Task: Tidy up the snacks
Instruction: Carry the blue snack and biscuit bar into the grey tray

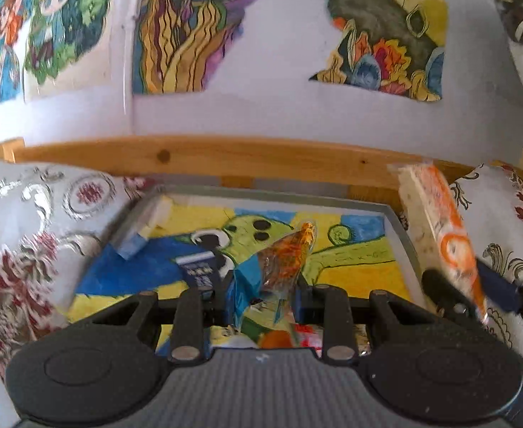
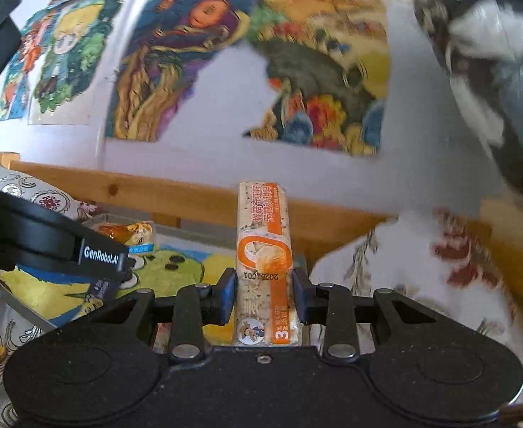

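Observation:
My left gripper [image 1: 265, 285] is shut on a clear orange snack packet [image 1: 286, 256] with a blue wrapper end, held just above the painted tray [image 1: 400, 235]. My right gripper [image 2: 264, 285] is shut on a long orange-and-white snack bar [image 2: 265, 242], which stands upright between the blue pads. In the left wrist view that bar [image 1: 439, 221] hovers over the tray's right rim. In the right wrist view one of the left gripper's fingers [image 2: 97, 249] shows at the left, with the orange packet [image 2: 129, 232] beyond it.
A blue-and-white box [image 1: 143, 228] and a dark blue packet [image 1: 199, 271] lie in the tray. Patterned pillows [image 1: 29, 235] [image 2: 421, 267] flank it. A wooden rail [image 1: 225, 157] and a wall with posters stand behind.

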A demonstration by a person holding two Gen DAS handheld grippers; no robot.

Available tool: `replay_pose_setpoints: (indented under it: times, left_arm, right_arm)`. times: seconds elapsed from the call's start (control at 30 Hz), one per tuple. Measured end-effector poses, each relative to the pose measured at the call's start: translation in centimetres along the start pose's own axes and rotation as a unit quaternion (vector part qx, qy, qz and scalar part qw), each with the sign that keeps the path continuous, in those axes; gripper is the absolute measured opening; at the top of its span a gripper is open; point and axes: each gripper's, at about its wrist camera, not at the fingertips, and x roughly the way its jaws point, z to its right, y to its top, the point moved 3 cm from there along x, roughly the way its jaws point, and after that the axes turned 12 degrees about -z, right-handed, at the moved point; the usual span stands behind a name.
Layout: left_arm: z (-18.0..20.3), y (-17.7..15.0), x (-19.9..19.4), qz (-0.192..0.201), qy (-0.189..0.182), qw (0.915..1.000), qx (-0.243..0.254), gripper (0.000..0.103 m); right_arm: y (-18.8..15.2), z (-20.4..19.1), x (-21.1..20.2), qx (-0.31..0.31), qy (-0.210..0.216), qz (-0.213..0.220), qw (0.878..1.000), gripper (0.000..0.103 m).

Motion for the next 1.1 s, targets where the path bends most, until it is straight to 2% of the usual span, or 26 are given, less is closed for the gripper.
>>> replay_pose_setpoints:
  times: [0.27, 0.57, 0.9, 1.1]
  left_arm:
    - [-0.2, 0.4, 2.7, -0.04, 0.015, 0.9987, -0.028, 0.032]
    - [-1.5, 0.5, 4.4, -0.077, 0.027, 0.9961, -0.034, 0.032]
    - [-1.6, 0.2, 4.6, -0.076, 0.022, 0.9966, -0.021, 0.035]
    - [-1.9, 0.1, 4.2, -0.082, 0.004, 0.996, -0.036, 0.045]
  right_arm:
    - [-0.8, 1.1, 2.8, 0.065, 0.034, -0.051, 0.996, 0.035]
    - [-0.9, 1.5, 4.2, 0.107, 0.057, -0.079, 0.989, 0.035]
    - [-1.5, 1.0, 4.9, 0.11, 0.065, -0.098, 0.987, 0.035]
    - [-1.8, 1.2, 4.6, 0.108, 0.047, -0.098, 0.988, 0.042]
